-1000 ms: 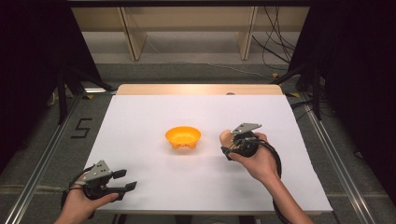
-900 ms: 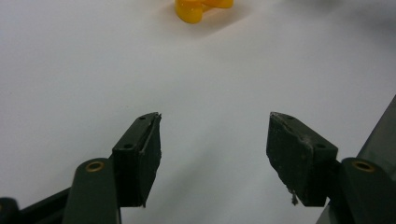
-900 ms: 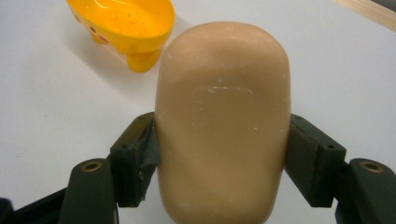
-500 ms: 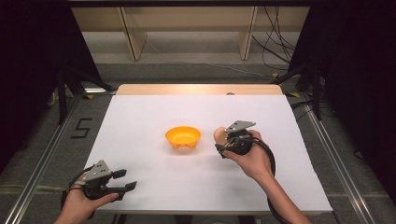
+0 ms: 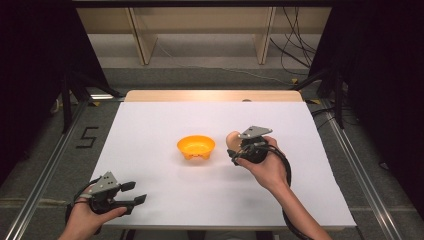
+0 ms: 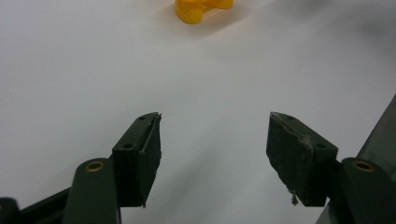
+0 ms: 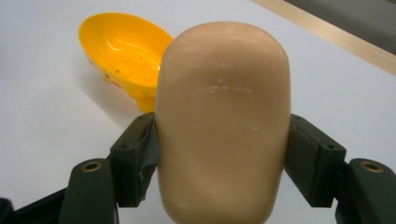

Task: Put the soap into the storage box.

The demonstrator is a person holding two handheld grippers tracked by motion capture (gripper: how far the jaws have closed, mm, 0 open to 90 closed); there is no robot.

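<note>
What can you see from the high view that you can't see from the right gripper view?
The high view alone shows the person's hands, the left gripper with its jaws open near the table's front edge, the floor and the shelves behind. The right gripper view alone shows the tan soap-shaped block's smooth face close up, pinched between the two black jaws. Both show the yellow bowl, the white table and the block in the right gripper.

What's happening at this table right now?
A person works with a gripper in each hand. The right gripper is clamped on a tan rounded block, holding it beside the empty orange bowl mid-table. The left gripper rests open near the table's front left corner, holding nothing.
</note>
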